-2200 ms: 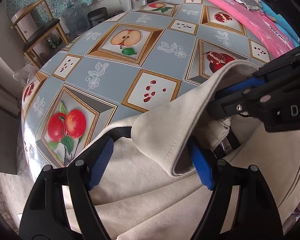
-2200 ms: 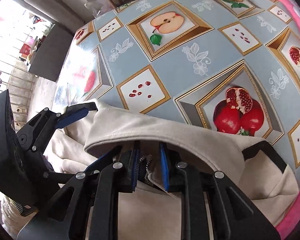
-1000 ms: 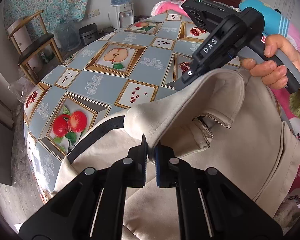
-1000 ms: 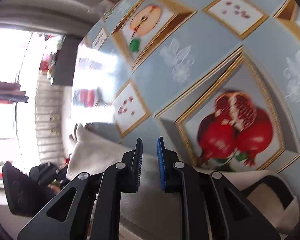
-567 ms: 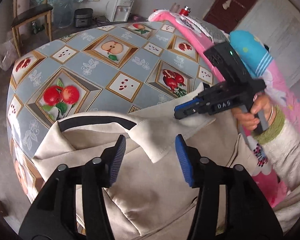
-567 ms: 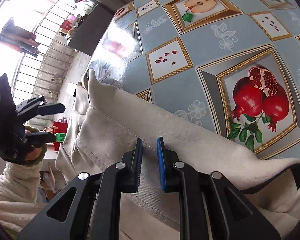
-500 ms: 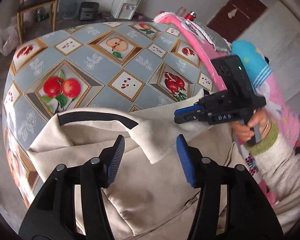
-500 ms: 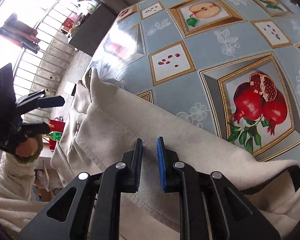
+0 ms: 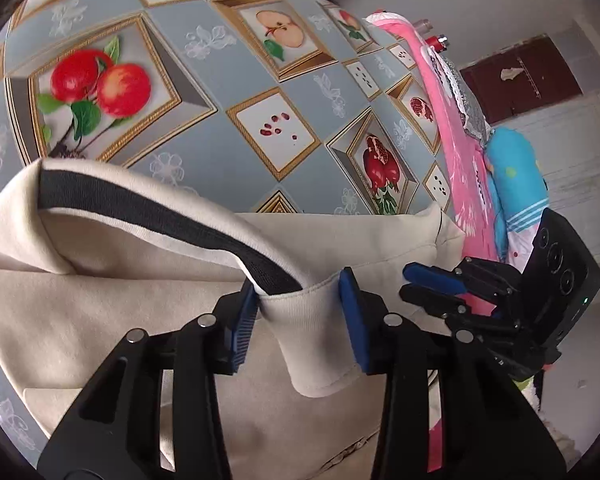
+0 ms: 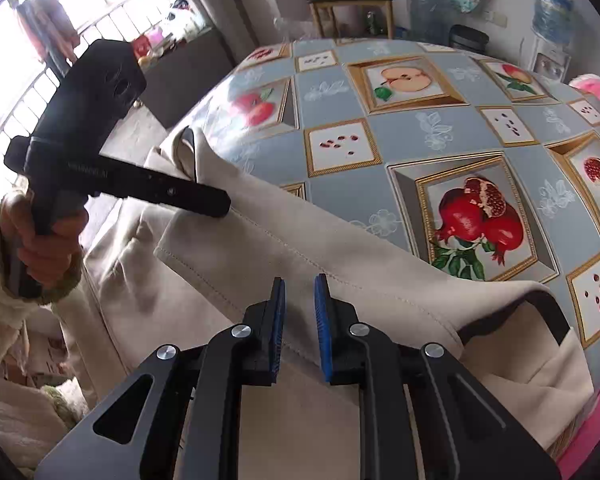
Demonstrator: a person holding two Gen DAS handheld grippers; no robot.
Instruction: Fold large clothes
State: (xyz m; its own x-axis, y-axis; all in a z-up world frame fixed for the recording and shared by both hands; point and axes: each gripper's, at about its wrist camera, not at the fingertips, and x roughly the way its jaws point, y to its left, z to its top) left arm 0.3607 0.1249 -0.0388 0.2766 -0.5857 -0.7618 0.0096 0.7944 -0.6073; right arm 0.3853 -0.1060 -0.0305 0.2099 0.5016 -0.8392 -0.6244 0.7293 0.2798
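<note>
A large cream jacket [image 9: 100, 312] with a black-lined collar [image 9: 160, 216] lies over the near edge of the table; it also shows in the right wrist view [image 10: 300, 248]. My left gripper [image 9: 300, 320] is open, its blue pads on either side of a fold of the collar edge. It shows from the side in the right wrist view [image 10: 204, 200]. My right gripper [image 10: 300, 320] is slightly open just above the jacket's stitched hem, holding nothing. In the left wrist view it [image 9: 424, 284] hovers at the jacket's right corner.
The round table [image 10: 440, 128] has a grey-blue fruit-print cloth [image 9: 220, 80]. Pink bedding [image 9: 456, 152] and a blue pillow [image 9: 512, 176] lie to the right. A wooden chair [image 10: 352, 4] and a water dispenser [image 10: 548, 12] stand beyond the table.
My left gripper has come down and forward, so the collar fold now sits between its open pads. My right gripper has opened a little and drawn back toward the jacket's right corner.
</note>
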